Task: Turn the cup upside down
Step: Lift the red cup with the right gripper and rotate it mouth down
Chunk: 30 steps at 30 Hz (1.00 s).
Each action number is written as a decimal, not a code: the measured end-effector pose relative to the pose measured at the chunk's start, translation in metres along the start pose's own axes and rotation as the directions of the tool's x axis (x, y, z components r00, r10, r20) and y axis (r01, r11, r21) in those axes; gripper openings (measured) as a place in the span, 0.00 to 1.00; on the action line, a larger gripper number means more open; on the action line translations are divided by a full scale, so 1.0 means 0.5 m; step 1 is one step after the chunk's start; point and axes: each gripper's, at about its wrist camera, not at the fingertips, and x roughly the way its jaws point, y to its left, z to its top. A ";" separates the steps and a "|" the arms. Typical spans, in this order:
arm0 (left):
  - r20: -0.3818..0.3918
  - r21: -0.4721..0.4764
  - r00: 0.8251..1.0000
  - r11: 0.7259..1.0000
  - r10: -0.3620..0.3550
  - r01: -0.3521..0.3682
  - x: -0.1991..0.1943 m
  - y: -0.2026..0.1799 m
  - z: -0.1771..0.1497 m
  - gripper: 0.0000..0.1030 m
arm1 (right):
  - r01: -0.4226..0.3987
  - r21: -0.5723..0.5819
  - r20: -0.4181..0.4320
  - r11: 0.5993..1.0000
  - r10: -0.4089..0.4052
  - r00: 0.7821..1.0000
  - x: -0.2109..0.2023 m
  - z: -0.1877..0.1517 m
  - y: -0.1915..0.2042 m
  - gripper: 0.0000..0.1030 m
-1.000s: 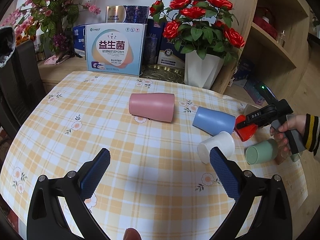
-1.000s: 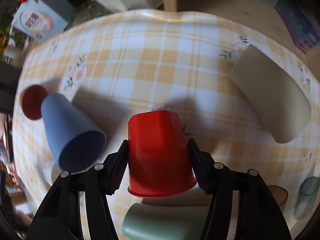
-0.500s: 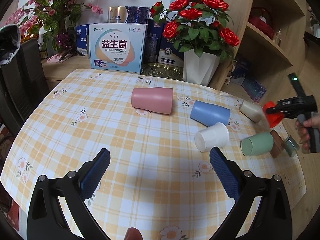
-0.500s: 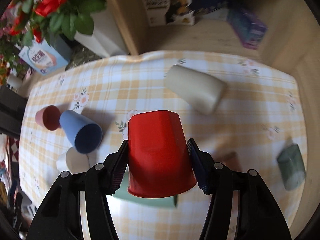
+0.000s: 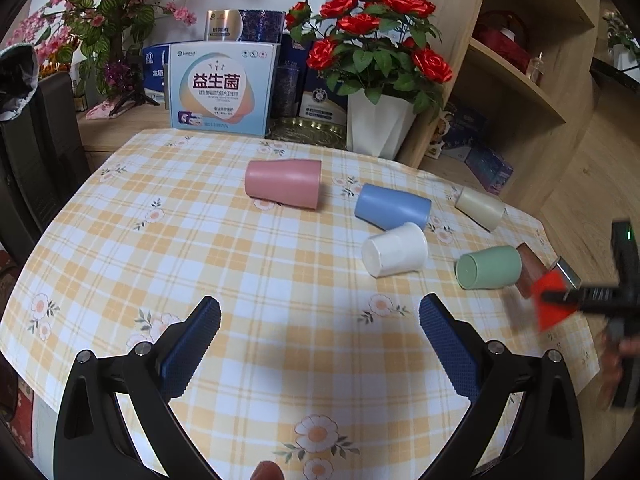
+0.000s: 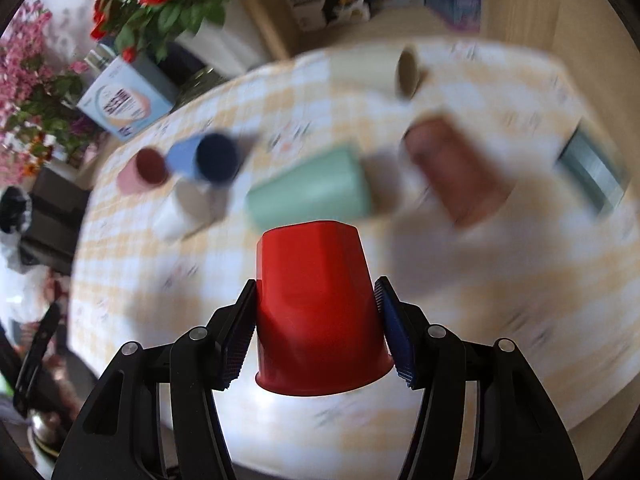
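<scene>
Gripping red cup (image 6: 316,312), right claw (image 6: 316,332) above table edge (image 6: 500,412).

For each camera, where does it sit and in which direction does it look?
Left wrist: sits on the open left gripper, low over the near table edge, facing the flower vase; the right gripper shows.
Right wrist: sits on the right gripper, looking down past its red cup.
Both see the green cup.

Since a second ago the right tool (image 6: 316,320) has carried the red cup (image 6: 316,308) up off the table (image 5: 280,280), away from the blue cup (image 5: 392,206), and now holds it past the green cup (image 5: 488,266), near the table's edge.
</scene>
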 end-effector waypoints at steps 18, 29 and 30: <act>-0.053 -0.023 0.997 0.998 0.055 -0.056 -0.014 0.010 -0.031 0.94 | -0.138 0.046 -0.098 0.989 0.142 0.985 0.139 -0.155 0.159 0.55; -0.069 -0.018 0.996 0.999 0.049 -0.050 -0.005 0.000 -0.033 0.94 | -0.139 0.056 -0.126 0.989 0.146 0.981 0.166 -0.159 0.168 0.55; -0.071 -0.020 0.996 0.999 0.048 -0.050 -0.004 0.000 -0.033 0.94 | -0.138 0.056 -0.127 0.989 0.144 0.981 0.166 -0.160 0.168 0.55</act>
